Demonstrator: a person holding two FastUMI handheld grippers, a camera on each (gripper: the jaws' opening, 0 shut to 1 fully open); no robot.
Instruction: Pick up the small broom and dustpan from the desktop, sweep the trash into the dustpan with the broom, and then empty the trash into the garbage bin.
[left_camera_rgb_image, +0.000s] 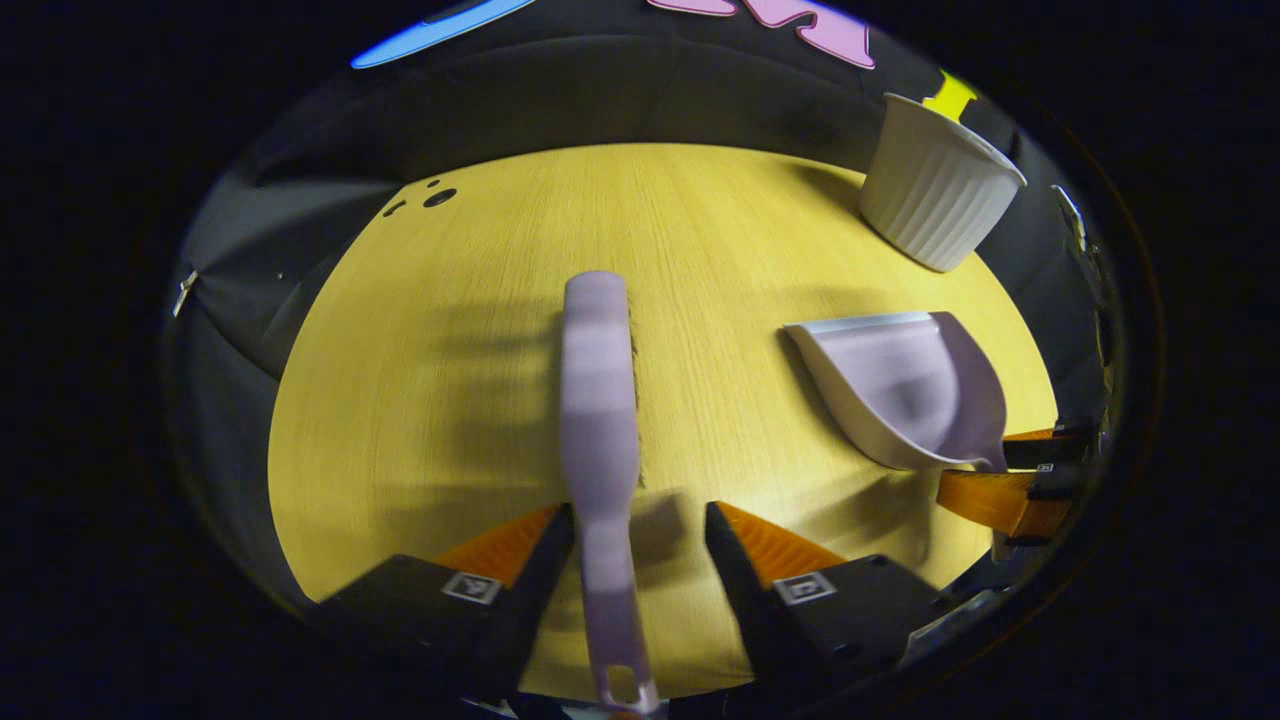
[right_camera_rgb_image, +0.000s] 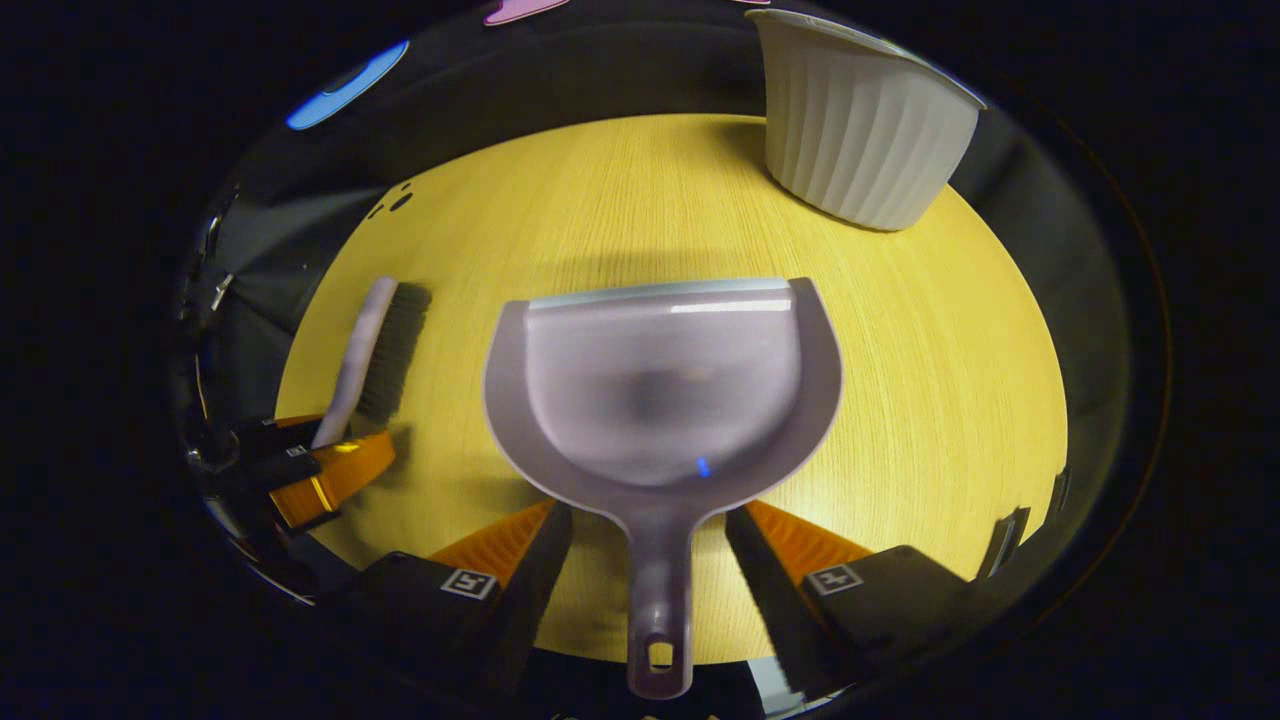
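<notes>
Lying between the open left claw (left_camera_rgb_image: 640, 530), apparently ungripped: broom (left_camera_rgb_image: 598, 400).

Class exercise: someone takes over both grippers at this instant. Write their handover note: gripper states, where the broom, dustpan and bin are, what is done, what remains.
Left gripper: open, fingers either side of the broom handle, not clamped.
Right gripper: open, straddling the dustpan handle.
Broom and dustpan lie on the desktop; the ribbed white garbage bin stands at the far right.
Done: both grippers lined up on the handles.
Left: close, lift, sweep, empty. I cannot make out any trash on the desk.
</notes>
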